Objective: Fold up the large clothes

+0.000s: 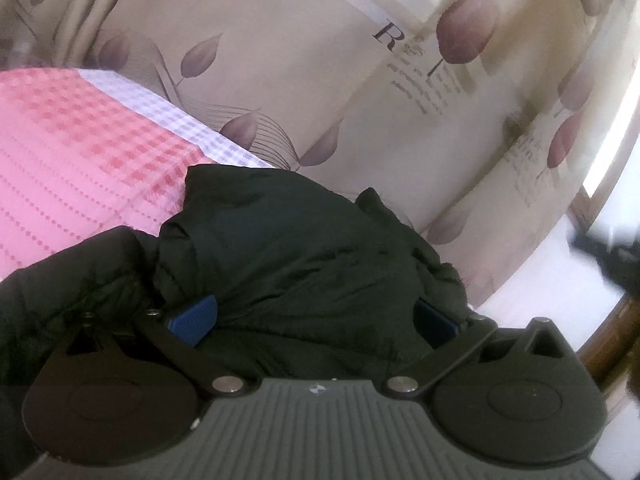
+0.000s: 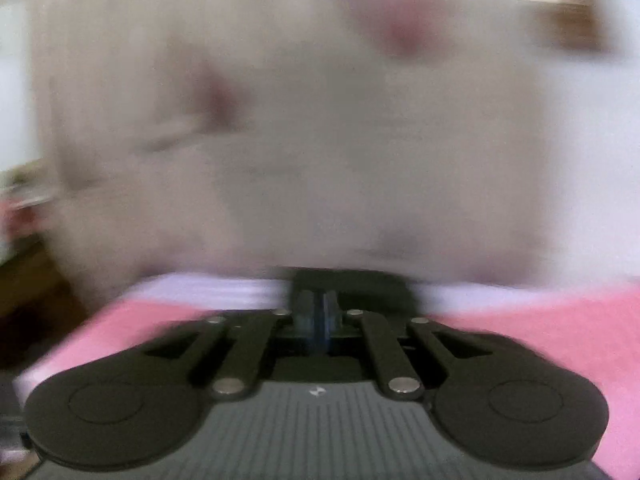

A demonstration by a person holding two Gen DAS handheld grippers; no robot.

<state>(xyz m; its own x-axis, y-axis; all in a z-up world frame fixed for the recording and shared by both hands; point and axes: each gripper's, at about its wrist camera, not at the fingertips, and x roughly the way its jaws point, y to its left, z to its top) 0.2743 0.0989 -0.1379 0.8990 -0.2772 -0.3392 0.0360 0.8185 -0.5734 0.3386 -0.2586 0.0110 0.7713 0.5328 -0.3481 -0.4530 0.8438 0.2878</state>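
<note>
On the bed, a black jacket lies bunched over the pink checked sheet, with a flowered curtain hanging behind it. The left gripper stands wide open, and the jacket's bulk sits right between its 2 blue pads, spilling over both so that the far tips are buried in the cloth. The pads do not look pressed together on any fold.

Over at the right gripper, the view is badly smeared. Its fingers stand close together with only a thin slit between them, and a dark patch, perhaps jacket cloth, shows just past the tips; I cannot tell whether anything is pinched there. Pink sheet spreads beneath it.
</note>
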